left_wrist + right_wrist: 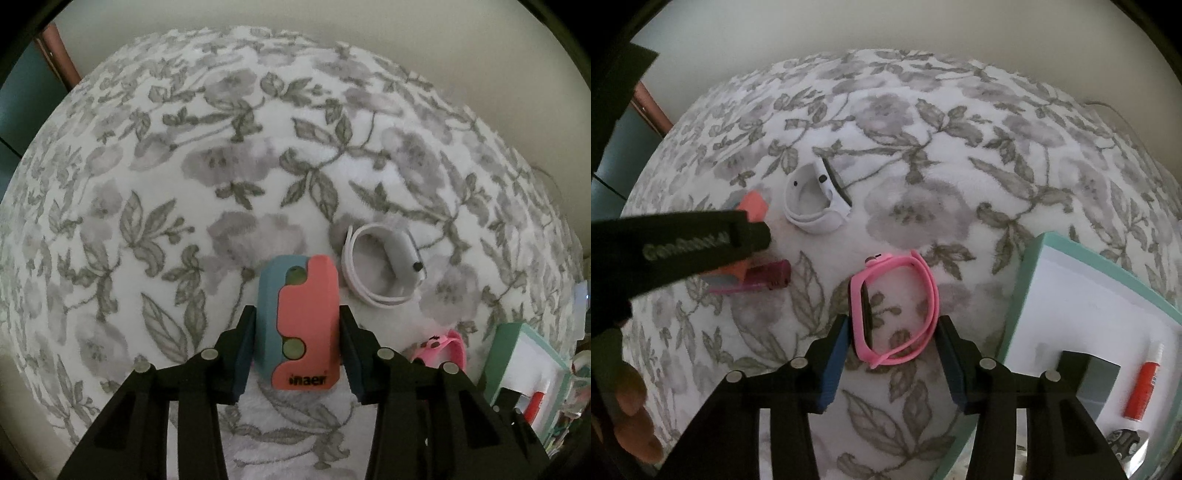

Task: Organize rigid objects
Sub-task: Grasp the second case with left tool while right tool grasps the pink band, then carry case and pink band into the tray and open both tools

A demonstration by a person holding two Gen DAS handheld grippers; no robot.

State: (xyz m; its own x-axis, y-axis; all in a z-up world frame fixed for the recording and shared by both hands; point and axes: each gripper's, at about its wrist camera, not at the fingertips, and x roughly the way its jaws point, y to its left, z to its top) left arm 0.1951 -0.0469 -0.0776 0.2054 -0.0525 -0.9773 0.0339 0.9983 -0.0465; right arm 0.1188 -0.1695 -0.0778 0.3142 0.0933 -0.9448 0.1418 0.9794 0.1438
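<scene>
**Gripping two small items on the floral blanket**

Starting at the left, the left gripper [297, 332] points steeply down at the floral blanket [184, 166], and its blue-padded fingers [244, 354] are pinched against both sides of a coral-and-blue case [301, 325] with two green round buttons. In the right wrist view a magenta device [764, 280] lies on the blanket just beside that case. Next to the right, a white smartwatch [384, 262] with its band looped lies near the case but apart from it. Further right, the pink wristband [897, 314] sits on the blanket between the fingers of the right gripper [892, 347]; the left pad [833, 358] looks to touch the band's dark face side, while whether the right pad presses the strap cannot be told. At the far right stands a mint-rimmed white box [1030, 280] holding a red tube [1145, 387] and a dark block [1089, 373].
</scene>
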